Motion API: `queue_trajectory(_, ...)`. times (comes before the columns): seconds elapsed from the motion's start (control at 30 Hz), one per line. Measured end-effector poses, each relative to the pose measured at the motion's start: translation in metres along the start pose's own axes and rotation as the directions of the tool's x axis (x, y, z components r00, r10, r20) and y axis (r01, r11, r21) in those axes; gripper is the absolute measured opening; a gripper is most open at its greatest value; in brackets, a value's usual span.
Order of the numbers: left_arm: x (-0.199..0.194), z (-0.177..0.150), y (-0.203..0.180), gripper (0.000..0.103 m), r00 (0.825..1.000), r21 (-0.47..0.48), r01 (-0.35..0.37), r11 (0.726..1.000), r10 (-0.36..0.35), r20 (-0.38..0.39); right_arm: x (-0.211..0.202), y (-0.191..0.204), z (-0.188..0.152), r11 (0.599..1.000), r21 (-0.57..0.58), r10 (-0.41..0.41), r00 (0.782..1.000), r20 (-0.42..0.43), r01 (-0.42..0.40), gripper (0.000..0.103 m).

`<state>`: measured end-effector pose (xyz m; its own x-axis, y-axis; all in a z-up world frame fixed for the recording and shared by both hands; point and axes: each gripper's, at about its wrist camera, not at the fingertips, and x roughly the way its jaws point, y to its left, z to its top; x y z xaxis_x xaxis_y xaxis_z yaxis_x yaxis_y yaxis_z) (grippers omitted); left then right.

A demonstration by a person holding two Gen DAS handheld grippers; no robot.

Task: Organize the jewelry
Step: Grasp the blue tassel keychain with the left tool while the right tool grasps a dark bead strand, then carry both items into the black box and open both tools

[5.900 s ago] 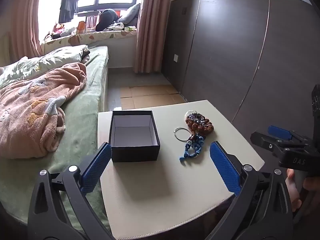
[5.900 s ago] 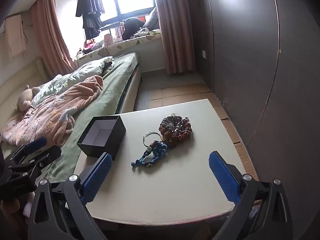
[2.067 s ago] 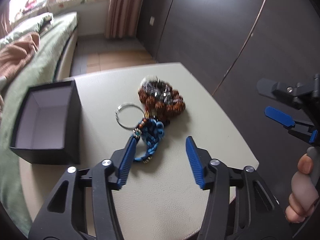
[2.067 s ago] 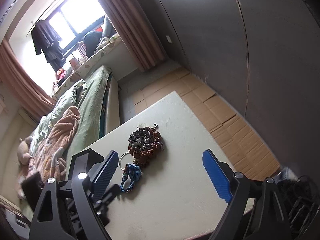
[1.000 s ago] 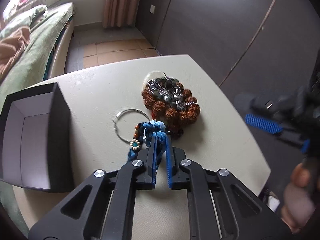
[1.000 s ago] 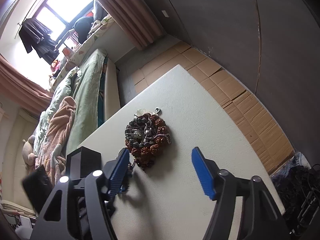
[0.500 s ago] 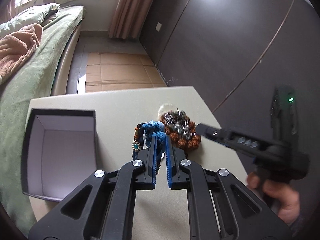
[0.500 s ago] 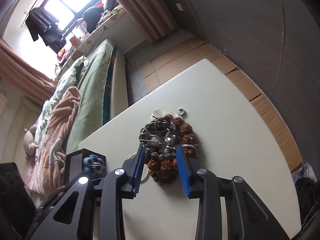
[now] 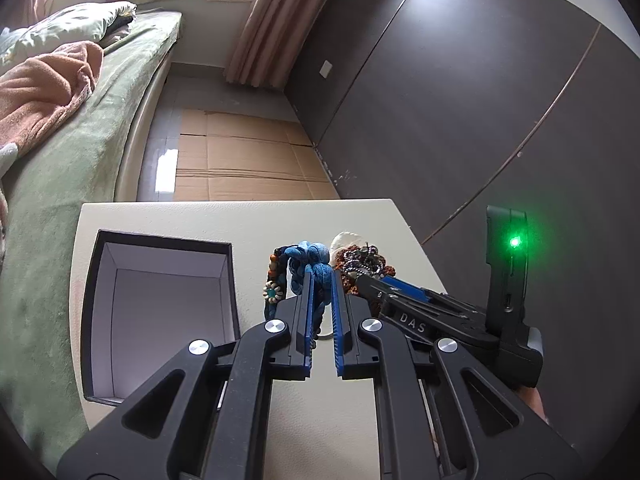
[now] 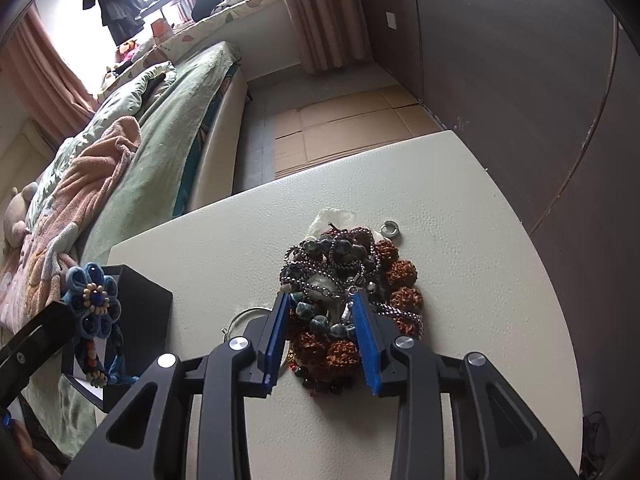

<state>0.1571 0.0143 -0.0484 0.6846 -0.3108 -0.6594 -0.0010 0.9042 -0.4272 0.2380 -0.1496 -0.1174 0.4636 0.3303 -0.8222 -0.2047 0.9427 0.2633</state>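
Green bedding covers the bed (image 9: 60, 168), the largest thing in view, with a pink blanket (image 10: 76, 200) heaped on it; flattened cardboard (image 9: 240, 160) lies on the floor between the bed and a dark wall panel (image 9: 460, 100). Cream tabletop (image 10: 460, 240), set against the bed, carries an open black box (image 9: 90, 320) with a pale lining at its bed side and a pile of beads (image 10: 348, 292), rust-brown, dark green and silver chain tangled together, nearer the wall side. Left claw (image 9: 322, 288): blue pads clamped together on a blue knotted bracelet (image 9: 310, 264), held clear of the tabletop beside the box; in the right wrist view its fabric flower (image 10: 93, 300) hangs in front of the box corner. Right claw (image 10: 322, 308): jaws have just been closing and now straddle the near half of the bead pile, blue pads against the beads on both sides, the pile resting on the tabletop. Thin metal ring (image 10: 244, 318) lies just left of the right claw. Small silver ring (image 10: 391, 229) sits at the far edge of the pile.
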Motion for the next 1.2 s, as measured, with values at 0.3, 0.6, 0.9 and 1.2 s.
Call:
queue_trajectory(0.3,-0.006,-0.003,-0.001,0.009,1.000,0.009,-0.009,1.000,0.009,0.004,-0.001,-0.001,-0.003,0.990,0.043,0.136,0.990,-0.048,-0.134,0.009)
queue_trajectory(0.6,-0.017,-0.008,0.000,0.009,1.000,0.008,-0.017,1.000,0.016,0.016,-0.039,-0.031,-0.004,0.895,0.216,0.383,0.921,0.074,-0.390,0.009)
queue_trajectory(0.9,-0.032,-0.012,0.002,0.009,0.999,0.004,-0.032,0.999,0.032,0.038,-0.067,-0.038,-0.009,0.775,0.258,0.548,0.817,0.181,-0.577,0.009)
queue_trajectory(1.2,-0.058,-0.011,0.024,0.009,0.994,-0.038,-0.059,0.998,0.062,0.093,-0.086,-0.014,-0.015,0.708,0.214,0.632,0.739,0.234,-0.673,0.009)
